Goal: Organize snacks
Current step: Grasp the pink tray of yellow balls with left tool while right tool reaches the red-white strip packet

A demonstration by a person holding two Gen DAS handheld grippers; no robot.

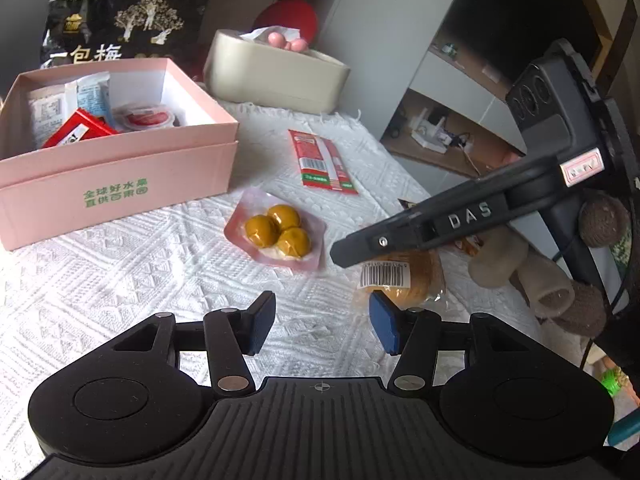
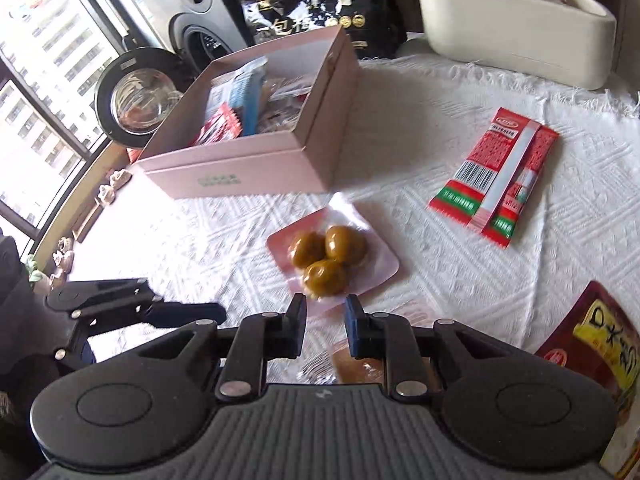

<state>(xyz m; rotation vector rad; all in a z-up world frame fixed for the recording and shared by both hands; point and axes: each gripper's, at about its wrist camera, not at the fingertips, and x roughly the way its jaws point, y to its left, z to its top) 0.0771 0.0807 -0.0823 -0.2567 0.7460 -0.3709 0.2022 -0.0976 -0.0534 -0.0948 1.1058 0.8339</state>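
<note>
A white textured tablecloth (image 1: 120, 280) covers the table, with an open pink cardboard box (image 1: 120, 168) of snacks at its far left. The right gripper (image 2: 326, 328), jaws slightly apart and empty, hovers just before the clear pink-edged pack of three brown marinated eggs (image 2: 330, 258); next it should advance and close. The left gripper (image 1: 322, 320) is open, idle.

One pink box (image 1: 120, 176), three loose snack packets, three yolk-coloured balls (image 1: 278, 230).
</note>
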